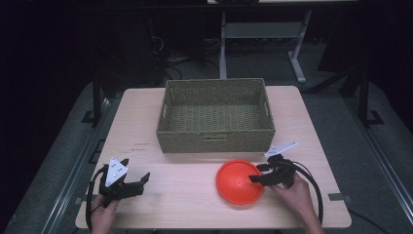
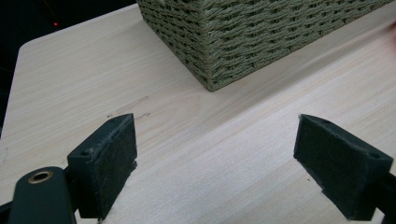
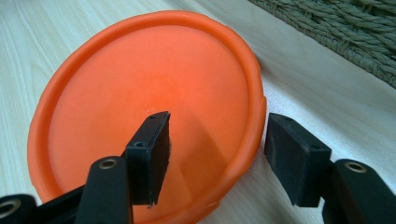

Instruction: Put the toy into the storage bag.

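Nearest the lens, the right gripper (image 3: 217, 156) has its two black jaws set astride the rim of the orange plate (image 3: 140, 107): one jaw sits over the dish's inside, the other stands outside the rim above the table (image 3: 322, 93), with a gap on each side. So the jaws are moderately apart and straddling that edge, not pressed on it, though from above I can't quite tell whether the inner pad brushes the plate. In the high view the right gripper (image 1: 267, 171) reaches in from the plate's right edge, the right hand (image 1: 294, 190) behind it, and the orange plate (image 1: 240, 181) lies flat on the table (image 1: 195, 204) just in front of the woven basket (image 1: 216, 115).

Over to the left gripper (image 2: 217, 158): jaws spread wide, nothing between them but bare wood (image 2: 210, 154). Ahead of the jaws, beyond their tips, a corner of the basket (image 2: 233, 37) stands, well apart from both pads. From above, the left gripper (image 1: 138, 181) sits at the table's near left, held by the left hand (image 1: 103, 207), well apart from the plate.
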`<state>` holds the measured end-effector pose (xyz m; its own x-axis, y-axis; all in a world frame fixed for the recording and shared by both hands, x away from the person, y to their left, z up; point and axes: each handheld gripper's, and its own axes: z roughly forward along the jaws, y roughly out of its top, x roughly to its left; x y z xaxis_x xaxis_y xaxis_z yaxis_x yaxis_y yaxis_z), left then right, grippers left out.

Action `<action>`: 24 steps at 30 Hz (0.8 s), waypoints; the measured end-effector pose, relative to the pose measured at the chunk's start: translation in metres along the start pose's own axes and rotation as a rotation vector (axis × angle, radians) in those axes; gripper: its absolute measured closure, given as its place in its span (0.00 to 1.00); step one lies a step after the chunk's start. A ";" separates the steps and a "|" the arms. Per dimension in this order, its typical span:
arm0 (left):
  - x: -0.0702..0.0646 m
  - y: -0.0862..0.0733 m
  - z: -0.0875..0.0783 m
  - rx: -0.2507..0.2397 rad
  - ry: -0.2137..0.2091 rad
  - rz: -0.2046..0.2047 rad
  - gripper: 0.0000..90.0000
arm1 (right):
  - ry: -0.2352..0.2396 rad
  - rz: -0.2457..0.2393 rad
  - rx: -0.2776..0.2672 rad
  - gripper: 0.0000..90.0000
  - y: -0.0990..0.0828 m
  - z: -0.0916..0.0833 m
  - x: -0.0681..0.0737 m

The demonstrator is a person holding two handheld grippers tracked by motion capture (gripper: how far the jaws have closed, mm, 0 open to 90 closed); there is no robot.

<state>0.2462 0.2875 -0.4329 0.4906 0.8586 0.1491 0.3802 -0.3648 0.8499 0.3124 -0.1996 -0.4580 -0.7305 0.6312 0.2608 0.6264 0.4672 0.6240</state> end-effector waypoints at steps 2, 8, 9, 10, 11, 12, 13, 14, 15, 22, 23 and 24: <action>0.000 0.000 0.000 -0.001 -0.002 0.000 0.14 | 0.005 0.002 0.002 0.45 0.000 0.001 -0.001; -0.001 0.000 0.001 0.003 -0.006 0.012 0.14 | 0.000 0.007 0.025 0.47 -0.001 0.003 0.000; -0.001 0.000 0.001 0.003 -0.005 0.012 0.14 | 0.000 0.007 0.025 0.47 -0.001 0.003 0.000; -0.001 0.001 0.001 0.004 -0.005 0.012 0.14 | 0.004 0.012 0.027 0.47 -0.001 0.004 0.000; -0.002 0.001 0.001 0.002 -0.005 0.009 0.14 | 0.005 0.010 0.032 0.48 -0.001 0.004 -0.001; -0.002 0.001 0.001 0.003 -0.006 0.010 0.14 | 0.007 0.015 0.031 0.48 -0.001 0.004 0.000; -0.002 0.001 0.001 0.003 -0.005 0.010 0.14 | 0.007 0.015 0.031 0.48 -0.001 0.004 -0.001; -0.002 0.001 0.001 0.003 -0.005 0.010 0.14 | 0.009 0.018 0.031 0.48 -0.001 0.004 -0.001; -0.002 0.001 0.001 0.004 -0.005 0.015 0.14 | 0.011 0.021 0.030 0.48 -0.001 0.004 -0.001; -0.002 0.001 0.002 0.008 -0.007 0.012 0.14 | 0.010 0.037 0.023 0.58 -0.002 0.001 -0.003; -0.002 0.001 0.002 0.011 -0.007 0.017 0.14 | 0.011 0.037 0.022 0.60 -0.003 0.001 -0.003; -0.003 0.001 0.002 0.009 -0.006 0.015 0.14 | 0.011 0.040 0.023 0.63 -0.003 0.000 -0.003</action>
<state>0.2463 0.2842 -0.4335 0.5012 0.8507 0.1585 0.3802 -0.3810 0.8428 0.3130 -0.2026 -0.4607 -0.7076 0.6430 0.2930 0.6611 0.4559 0.5959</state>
